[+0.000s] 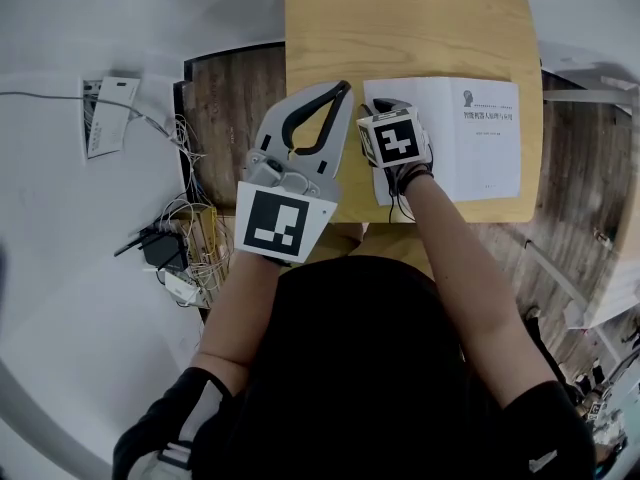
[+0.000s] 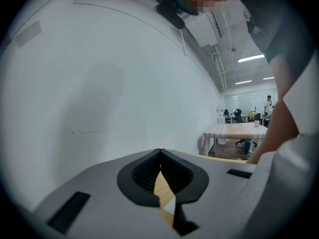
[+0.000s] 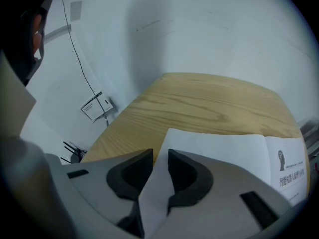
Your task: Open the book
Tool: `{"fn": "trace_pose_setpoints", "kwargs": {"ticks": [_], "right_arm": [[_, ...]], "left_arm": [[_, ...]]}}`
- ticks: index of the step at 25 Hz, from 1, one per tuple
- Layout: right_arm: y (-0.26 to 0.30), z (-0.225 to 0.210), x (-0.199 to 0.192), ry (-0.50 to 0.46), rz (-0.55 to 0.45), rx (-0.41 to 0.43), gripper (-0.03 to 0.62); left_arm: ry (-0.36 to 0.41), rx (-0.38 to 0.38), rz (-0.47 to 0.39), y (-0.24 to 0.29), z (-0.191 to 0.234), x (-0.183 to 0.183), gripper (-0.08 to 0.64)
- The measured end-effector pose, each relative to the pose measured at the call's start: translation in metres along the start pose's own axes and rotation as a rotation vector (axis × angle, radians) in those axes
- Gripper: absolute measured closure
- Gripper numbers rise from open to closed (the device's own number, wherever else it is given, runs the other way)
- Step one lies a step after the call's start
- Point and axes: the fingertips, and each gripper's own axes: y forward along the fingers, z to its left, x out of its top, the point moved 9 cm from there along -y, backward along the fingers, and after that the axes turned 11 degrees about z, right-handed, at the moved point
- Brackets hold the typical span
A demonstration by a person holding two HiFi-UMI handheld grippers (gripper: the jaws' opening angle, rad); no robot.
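Right claw clamped on book cover (tilted steeply down) | left claw together, nearly level

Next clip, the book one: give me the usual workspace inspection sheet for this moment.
Surface: light wooden table, holding only the book.
Job's things: white book lying flat, printed page at right, blank leaf at left.
Clutter: nothing seen on the table.
Grippers: right gripper closed on the book's left leaf, its edge raised; left gripper shut, empty, left of the book.
Cables: tangle of cables down left of the table; thin cable running to a white labelled box.
Surroundings: white wall, wood floor, another table farther off.
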Motion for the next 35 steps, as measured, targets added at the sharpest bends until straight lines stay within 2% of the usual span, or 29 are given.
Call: {"fn": "trace_pose_setpoints", "kwargs": {"ticks": [6,10,16,22,28,35], "right_arm": [[0.0,0.001,0.0,0.002,-0.002,0.012,0.478],[-0.003,0.003,0.0,0.0,0.001,0.02,0.429],[-0.015,0.006,0.001,0.014,-0.02,0.026,0.428],[-0.035,0.008,0.003,-0.013,-0.066,0.009,0.428],[-0.055,0.014,0.001,-0.079,-0.109,-0.02,0.428],[-0.084,0.015,-0.007,-0.08,-0.209,-0.015,0.428]], "left_arm": [[-0.01,0.006,-0.009,-0.003,0.003,0.001,0.552],[0.01,0.013,-0.024,-0.009,0.006,0.007,0.552],[0.009,0.022,-0.04,-0.016,0.011,0.011,0.553],[0.018,0.018,-0.054,-0.019,0.007,0.02,0.552],[0.015,0.022,-0.07,-0.025,0.0,0.027,0.554],[0.043,0.023,-0.027,-0.029,-0.01,0.034,0.553]]}}
